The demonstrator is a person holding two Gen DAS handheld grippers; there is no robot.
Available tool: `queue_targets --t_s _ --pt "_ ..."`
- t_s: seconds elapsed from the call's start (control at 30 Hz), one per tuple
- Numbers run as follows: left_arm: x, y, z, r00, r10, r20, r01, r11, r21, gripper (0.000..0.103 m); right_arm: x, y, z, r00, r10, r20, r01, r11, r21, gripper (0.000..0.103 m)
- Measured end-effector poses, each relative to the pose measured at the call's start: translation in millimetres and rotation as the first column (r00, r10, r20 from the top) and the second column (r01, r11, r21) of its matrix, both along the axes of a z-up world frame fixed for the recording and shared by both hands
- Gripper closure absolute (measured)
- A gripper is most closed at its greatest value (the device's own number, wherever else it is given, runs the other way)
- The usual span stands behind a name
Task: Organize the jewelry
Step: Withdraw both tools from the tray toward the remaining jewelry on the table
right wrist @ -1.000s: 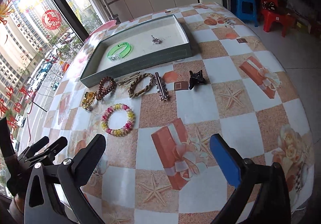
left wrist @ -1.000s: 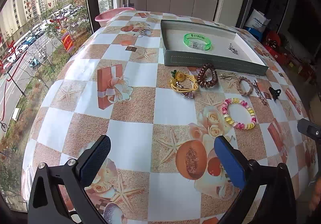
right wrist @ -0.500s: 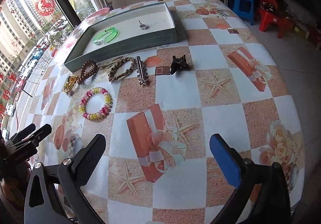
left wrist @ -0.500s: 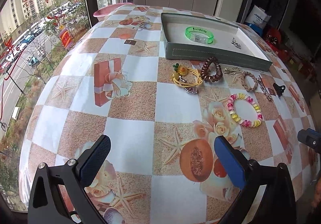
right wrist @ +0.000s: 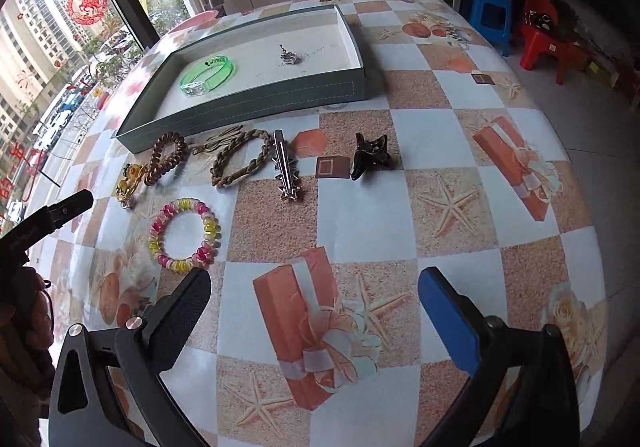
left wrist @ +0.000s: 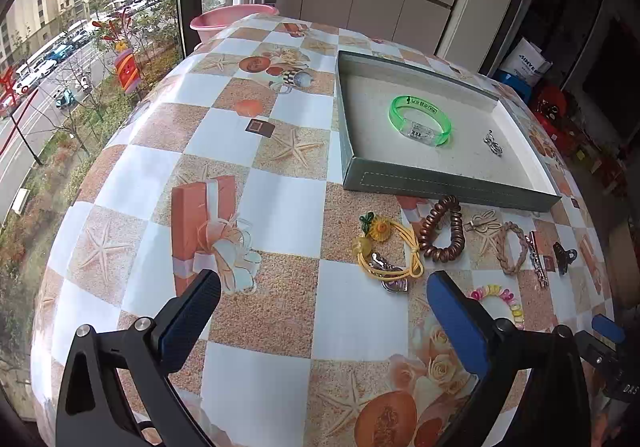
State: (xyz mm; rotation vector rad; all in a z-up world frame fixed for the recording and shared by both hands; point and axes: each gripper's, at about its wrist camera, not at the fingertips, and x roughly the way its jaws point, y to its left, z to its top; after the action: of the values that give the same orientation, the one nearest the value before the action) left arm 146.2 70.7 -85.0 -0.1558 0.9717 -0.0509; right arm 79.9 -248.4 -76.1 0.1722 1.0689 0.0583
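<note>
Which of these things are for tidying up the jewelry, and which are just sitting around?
For the job:
gray tray
green bracelet and small silver charm, already in the tray
brown coil tie
yellow tie
braided bracelet
silver clip
black claw clip
pink-yellow coil tie

Just around:
pink basin
blue stool
red chair

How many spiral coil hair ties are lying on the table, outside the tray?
2. The brown spiral tie lies just in front of the tray; the pink-and-yellow spiral tie lies nearer the cameras. None appears hidden.
</note>
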Motion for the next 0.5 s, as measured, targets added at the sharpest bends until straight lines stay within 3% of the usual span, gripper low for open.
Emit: queue_targets --t_s 0.27,0.3,0.33,0.4,0.5 --pt "28 -12 -6 0.999 -0.039 -0.015 0.04 0.999 0.023 0.0 32 4 -1 0.999 0.036 0.006 -0.036 0.999 -0.026 0.001" --pt "30 -14 -7 0.999 -0.046 -0.018 0.047 0.999 0.024 0.0 35 7 -2 0.999 0.05 0.007 -0.05 0.998 -0.041 0.003" --pt "33 -15 -8 0.998 -0.055 -0.026 0.056 0.998 0.024 0.008 39 10 -3 0.998 0.068 0.008 -0.067 0.996 -0.054 0.006" --pt "38 -18 -11 0.997 -0.066 -0.041 0.067 0.997 0.026 0.009 45 16 -6 0.995 0.097 0.003 -0.096 0.992 -0.076 0.019" --pt "44 -23 -14 0.995 -0.085 -0.045 0.086 0.996 0.034 0.009 55 22 -14 0.992 0.123 -0.011 -0.123 0.989 -0.082 0.027"
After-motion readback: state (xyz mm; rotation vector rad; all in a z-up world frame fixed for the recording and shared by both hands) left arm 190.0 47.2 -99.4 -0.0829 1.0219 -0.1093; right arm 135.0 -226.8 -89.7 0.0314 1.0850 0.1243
